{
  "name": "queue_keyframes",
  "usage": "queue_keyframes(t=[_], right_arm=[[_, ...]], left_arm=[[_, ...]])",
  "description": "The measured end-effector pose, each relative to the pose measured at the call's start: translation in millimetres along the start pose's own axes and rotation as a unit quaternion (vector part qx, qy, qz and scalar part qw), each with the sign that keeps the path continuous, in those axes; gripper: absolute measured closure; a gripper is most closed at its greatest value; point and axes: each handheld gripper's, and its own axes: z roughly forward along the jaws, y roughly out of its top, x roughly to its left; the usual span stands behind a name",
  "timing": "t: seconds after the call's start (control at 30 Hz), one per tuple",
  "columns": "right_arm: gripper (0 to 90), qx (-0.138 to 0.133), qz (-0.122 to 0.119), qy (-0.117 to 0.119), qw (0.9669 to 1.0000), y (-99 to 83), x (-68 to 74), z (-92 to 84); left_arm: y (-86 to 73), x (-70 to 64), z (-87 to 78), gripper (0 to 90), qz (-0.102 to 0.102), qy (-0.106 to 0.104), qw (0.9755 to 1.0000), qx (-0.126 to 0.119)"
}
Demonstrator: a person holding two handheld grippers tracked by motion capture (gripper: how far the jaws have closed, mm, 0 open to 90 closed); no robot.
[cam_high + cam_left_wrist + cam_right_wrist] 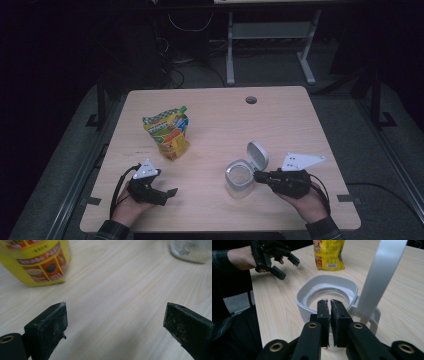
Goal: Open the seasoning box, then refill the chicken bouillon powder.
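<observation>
Wooden table [215, 107]: back half bare, cable hole [251, 100] near the far edge. Yellow snack pouch [168, 134]: left of centre. Clear jar [238, 179], flip lid [257, 155] raised: right front. Right gripper [328, 302]: jaws nearly together, nothing between, at the jar's rim. Left gripper [167, 195]: jaws wide apart, empty, near the front edge.

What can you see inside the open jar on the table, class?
The jar stands with its lid flipped up. Through the mouth, clear glass walls show and nothing visible inside. The right gripper, jaws nearly shut, hovers at the rim and covers part of the jar's near side.
</observation>
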Motion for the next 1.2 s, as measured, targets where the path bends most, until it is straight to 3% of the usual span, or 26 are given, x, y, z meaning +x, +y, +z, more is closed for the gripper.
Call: queue_keyframes(t=[0.3,0.5,0.73,0.8,1.03,1.2], right_arm=[[76.3,-0.007,0.001,0.017,0.9998,2.1,0.6,0.4],[72.8,-0.009,0.000,0.022,0.9997,4.0,0.9,0.1],[70.6,-0.011,0.000,0.024,0.9996,5.0,0.9,-0.2],[70.2,-0.011,0.001,0.025,0.9996,5.2,1.1,-0.2],[69.7,-0.007,-0.002,0.028,0.9996,5.5,0.9,2.8],[69.5,-0.006,-0.002,0.027,0.9996,5.8,0.7,3.4]], left_arm=[[14.9,18.1,-16.3,5.4,-0.008,0.028,0.9989,-0.038],[23.8,33.6,-23.9,5.4,-0.018,0.025,0.9981,-0.054],[39.9,54.1,-27.6,5.4,-0.010,0.030,0.9975,-0.063],[44.4,60.7,-27.8,5.4,-0.020,0.027,0.9968,-0.073],[60.0,79.8,-25.7,9.1,-0.009,0.023,0.9950,-0.097],[70.6,88.2,-20.5,13.4,0.001,0.004,0.9931,-0.117]])
